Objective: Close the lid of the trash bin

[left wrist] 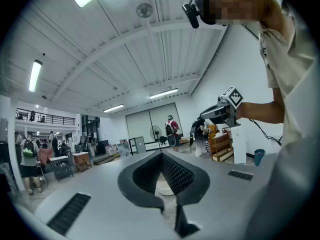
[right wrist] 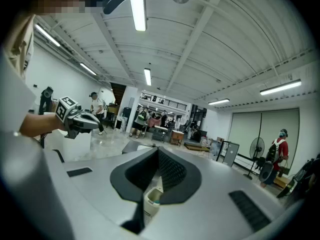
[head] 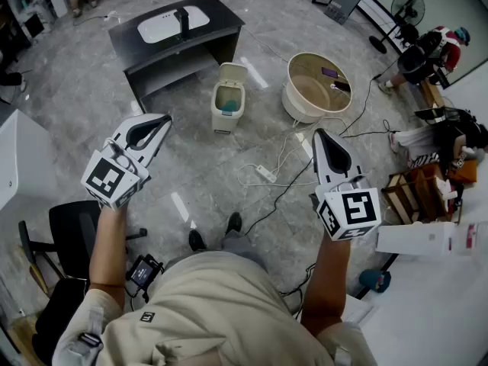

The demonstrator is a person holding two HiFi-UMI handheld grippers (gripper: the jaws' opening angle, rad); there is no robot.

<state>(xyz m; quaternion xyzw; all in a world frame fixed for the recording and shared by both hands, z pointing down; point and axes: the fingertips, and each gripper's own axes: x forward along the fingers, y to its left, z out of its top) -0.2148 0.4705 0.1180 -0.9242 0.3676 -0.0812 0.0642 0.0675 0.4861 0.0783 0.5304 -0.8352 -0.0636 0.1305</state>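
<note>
A small cream trash bin stands on the marble floor with its lid tipped up and open, something teal inside. Both grippers are held in the air well short of it. My left gripper hangs to the bin's left, jaws together on nothing. On the bin's right my right gripper is likewise shut and empty. In the right gripper view the bin shows low between the closed jaws of the right gripper. The left gripper points toward a round tub.
A black desk with a white basin stands behind the bin. A round beige tub sits to its right. A power strip and cables lie on the floor. A black chair is at lower left, cluttered shelves at right.
</note>
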